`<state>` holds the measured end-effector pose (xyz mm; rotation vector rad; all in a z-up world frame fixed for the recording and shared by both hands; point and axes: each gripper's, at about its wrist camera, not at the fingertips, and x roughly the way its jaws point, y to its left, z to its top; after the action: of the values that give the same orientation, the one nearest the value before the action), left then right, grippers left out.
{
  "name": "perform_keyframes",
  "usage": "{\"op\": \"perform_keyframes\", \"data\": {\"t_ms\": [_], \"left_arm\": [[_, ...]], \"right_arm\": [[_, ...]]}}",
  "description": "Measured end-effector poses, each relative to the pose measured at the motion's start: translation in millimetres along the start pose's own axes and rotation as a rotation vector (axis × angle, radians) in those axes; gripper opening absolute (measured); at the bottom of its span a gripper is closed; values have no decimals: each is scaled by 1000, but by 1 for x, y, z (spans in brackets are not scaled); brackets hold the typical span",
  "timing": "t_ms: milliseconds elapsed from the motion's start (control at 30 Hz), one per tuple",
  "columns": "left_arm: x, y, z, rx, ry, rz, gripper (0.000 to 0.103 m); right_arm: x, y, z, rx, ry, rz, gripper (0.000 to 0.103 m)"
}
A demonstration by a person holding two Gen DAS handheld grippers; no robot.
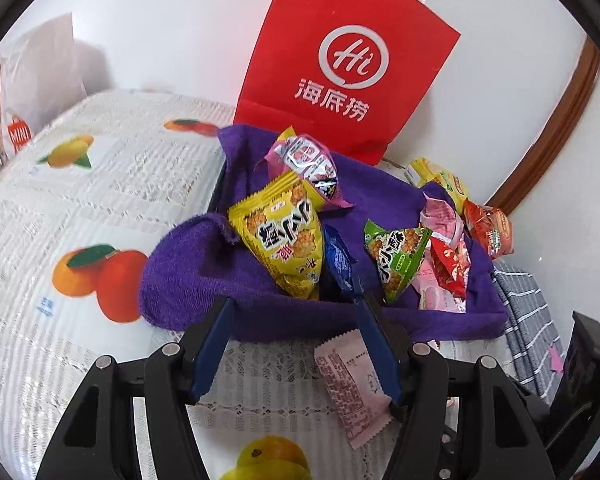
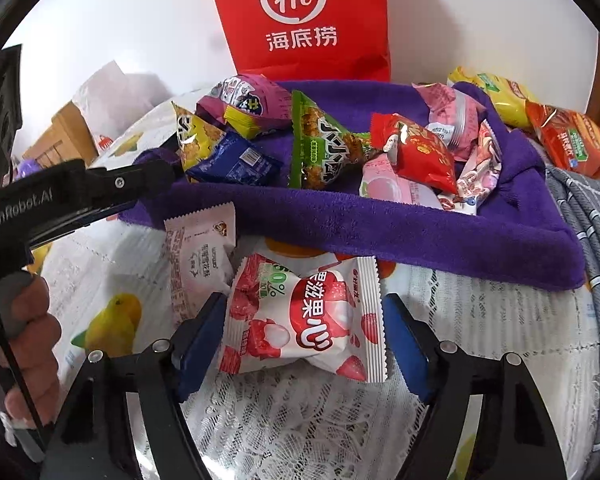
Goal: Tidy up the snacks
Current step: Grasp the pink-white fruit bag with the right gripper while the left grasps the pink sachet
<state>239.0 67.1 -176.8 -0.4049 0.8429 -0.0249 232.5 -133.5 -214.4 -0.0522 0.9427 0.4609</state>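
A tray lined with a purple towel [image 1: 204,264] [image 2: 380,224] holds several snack packets: a yellow one [image 1: 284,240], a pink-purple one [image 1: 308,168], a green one [image 1: 396,256] [image 2: 320,148], a dark blue one [image 2: 236,160] and a red one [image 2: 416,152]. My left gripper [image 1: 296,316] is open and empty at the tray's near rim. It shows from the side in the right wrist view [image 2: 156,176]. My right gripper [image 2: 304,316] is open around a white-and-red strawberry packet [image 2: 304,320] lying on the table. A pale pink packet [image 1: 352,384] [image 2: 200,256] lies beside it.
A red paper bag [image 1: 340,56] [image 2: 304,20] stands against the wall behind the tray. Yellow [image 2: 496,96] and orange [image 2: 576,144] packets lie right of the tray, near a grey striped cloth [image 1: 528,320]. The table has a fruit-print lace cover [image 1: 80,208].
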Motion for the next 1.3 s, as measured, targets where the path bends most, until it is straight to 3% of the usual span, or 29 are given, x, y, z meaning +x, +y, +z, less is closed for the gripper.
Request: {"op": "perform_keyframes", "data": {"t_ms": [133,233,333,400,433,633,767,867,1000,1167,1300], "left_arm": [[4,7,0,-50,31,-38,62],[3,9,0,-66,34,-43,62],[3,8,-1,-67,41,-50,62],[4,5,-2,-57,47,-49,62],[3,4,-3,-50,49,-48,62],[3,-3,-10,-17,67,-34,62],[3,-2,-21,-28,108,-55,62],[2,3,-29,-44,123,-55,62],[-5,2,-38,-38,97,-41,62],[-8,-8,-50,-19,100,-50,62],[-3,-24,-53,7,101,-3,62]], "right_arm": [[-1,3,-1,-21,2,-50,65],[2,10,0,-57,15,-71,76],[5,13,1,-76,21,-72,77],[3,8,2,-54,12,-67,65],[1,5,2,-38,5,-70,64],[-7,-2,0,-4,-24,-14,62],[-25,11,-4,-81,-98,-6,62],[-40,14,-4,-91,-156,57,62],[-52,4,-1,-42,-214,88,62],[-56,-21,7,75,-259,51,62],[-63,-41,9,168,-300,36,62]]}}
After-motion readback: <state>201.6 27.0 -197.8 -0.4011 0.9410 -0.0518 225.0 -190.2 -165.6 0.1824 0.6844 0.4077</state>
